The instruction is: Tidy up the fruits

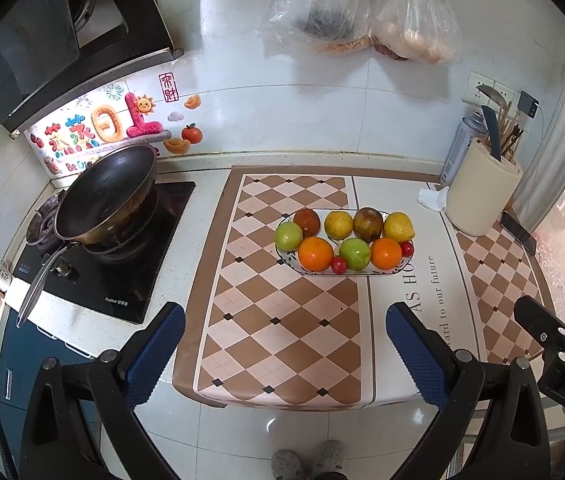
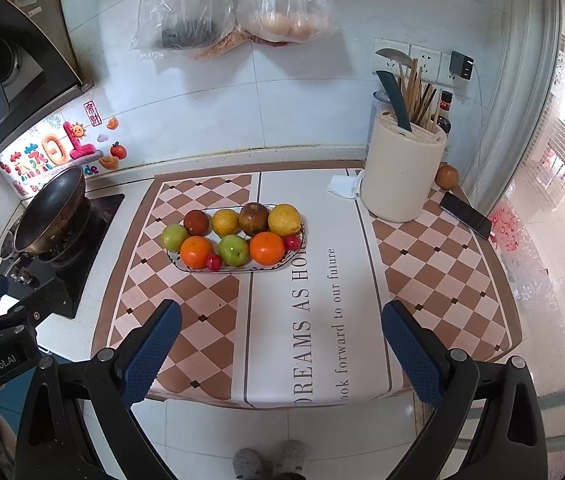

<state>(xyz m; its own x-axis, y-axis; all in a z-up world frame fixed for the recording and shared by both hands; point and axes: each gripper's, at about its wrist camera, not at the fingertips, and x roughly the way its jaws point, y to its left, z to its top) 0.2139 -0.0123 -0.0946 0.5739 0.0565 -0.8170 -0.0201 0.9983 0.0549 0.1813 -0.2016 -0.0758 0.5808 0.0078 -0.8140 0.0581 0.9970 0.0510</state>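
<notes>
I see the plate (image 1: pixel 364 271) sitting on the mat (image 1: pixel 278 320) that covers the surface, and it is full of fruit: along the back a dark red fruit (image 1: pixel 306 219), a yellow citrus (image 1: pixel 338 225), a brown fruit (image 1: pixel 367 224) and a lemon (image 1: pixel 398 227); along the front a green apple (image 1: pixel 288 236), an orange (image 1: pixel 315 254), a second green apple (image 1: pixel 354 253) and a second orange (image 1: pixel 386 253), with one small red fruit (image 1: pixel 338 265) tucked between the front pieces and another (image 1: pixel 406 249) at the right end. In the right wrist view one more brownish fruit (image 2: pixel 446 177) lies off the plate, just behind the cream utensil holder (image 2: pixel 400 172), which holds a knife and chopsticks, and near a phone (image 2: pixel 465 215). A wok (image 1: pixel 106 196) rests tilted on the stove at the left. Two plastic bags (image 1: pixel 356 12) hang on the wall above. My left hand-held gripper (image 1: pixel 284 344) has its fingers spread wide with nothing between them, hovering over the near edge of the mat, well short of the plate. My right hand-held gripper (image 2: pixel 280 344) is equally wide apart and empty, also short of the plate.
</notes>
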